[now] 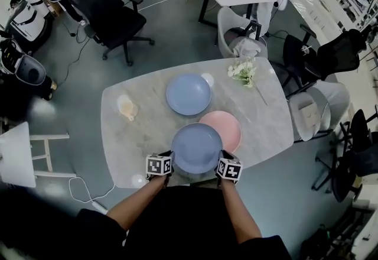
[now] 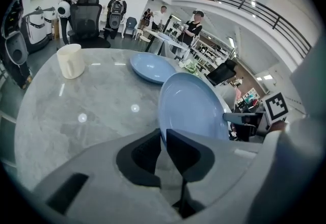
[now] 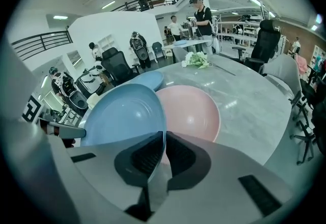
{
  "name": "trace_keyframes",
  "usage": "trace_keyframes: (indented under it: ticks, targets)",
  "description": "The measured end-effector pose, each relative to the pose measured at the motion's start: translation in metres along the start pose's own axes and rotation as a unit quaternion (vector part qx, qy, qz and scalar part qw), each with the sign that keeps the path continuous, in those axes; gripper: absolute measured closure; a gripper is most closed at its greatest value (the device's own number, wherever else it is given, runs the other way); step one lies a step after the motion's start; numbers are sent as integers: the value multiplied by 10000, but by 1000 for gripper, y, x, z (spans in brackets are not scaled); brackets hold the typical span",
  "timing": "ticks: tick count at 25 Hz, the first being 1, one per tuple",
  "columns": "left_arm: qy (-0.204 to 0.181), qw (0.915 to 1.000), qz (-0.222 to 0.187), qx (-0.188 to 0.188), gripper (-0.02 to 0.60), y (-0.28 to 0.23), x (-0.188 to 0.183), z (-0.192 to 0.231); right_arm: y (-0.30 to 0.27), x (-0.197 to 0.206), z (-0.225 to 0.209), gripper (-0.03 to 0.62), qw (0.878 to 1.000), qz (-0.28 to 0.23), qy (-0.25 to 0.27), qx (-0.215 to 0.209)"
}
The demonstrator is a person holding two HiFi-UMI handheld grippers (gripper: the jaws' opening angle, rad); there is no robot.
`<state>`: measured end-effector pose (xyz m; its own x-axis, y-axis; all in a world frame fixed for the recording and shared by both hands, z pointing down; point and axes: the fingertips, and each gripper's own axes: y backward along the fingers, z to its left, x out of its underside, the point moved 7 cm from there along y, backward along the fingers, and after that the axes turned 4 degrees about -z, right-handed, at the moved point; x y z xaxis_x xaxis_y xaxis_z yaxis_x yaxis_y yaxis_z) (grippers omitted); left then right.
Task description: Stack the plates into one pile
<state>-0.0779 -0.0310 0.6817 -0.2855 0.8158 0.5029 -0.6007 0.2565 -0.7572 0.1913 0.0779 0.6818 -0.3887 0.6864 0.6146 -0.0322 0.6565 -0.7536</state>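
A blue plate (image 1: 196, 148) hangs over the near edge of the marble table (image 1: 136, 146), held from both sides. My left gripper (image 1: 169, 165) is shut on its left rim, my right gripper (image 1: 222, 162) is shut on its right rim. In the left gripper view the held blue plate (image 2: 193, 108) stands on edge between the jaws; in the right gripper view the same plate (image 3: 125, 113) overlaps the pink plate (image 3: 191, 112). The pink plate (image 1: 224, 126) lies flat just right of and beyond it. A second blue plate (image 1: 188, 94) lies at the table's middle.
A cream mug (image 1: 126, 107) stands on the table's left part and white flowers (image 1: 244, 71) lie at its far right. A white chair (image 1: 236, 34) and a black office chair (image 1: 109, 7) stand beyond the table. People stand far off in both gripper views.
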Motion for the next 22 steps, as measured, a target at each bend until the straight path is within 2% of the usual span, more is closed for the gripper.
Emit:
trace_keyframes:
  ticks: [10,22]
  targets:
    - [162,9996,75,-204,535,-51,-26,-47,-23,-31,-70,569,9993,160,-238,-227]
    - [350,9982,224,-443,535,-92,-36,-74,-46,-60,-111,568,9965,544,304,-555]
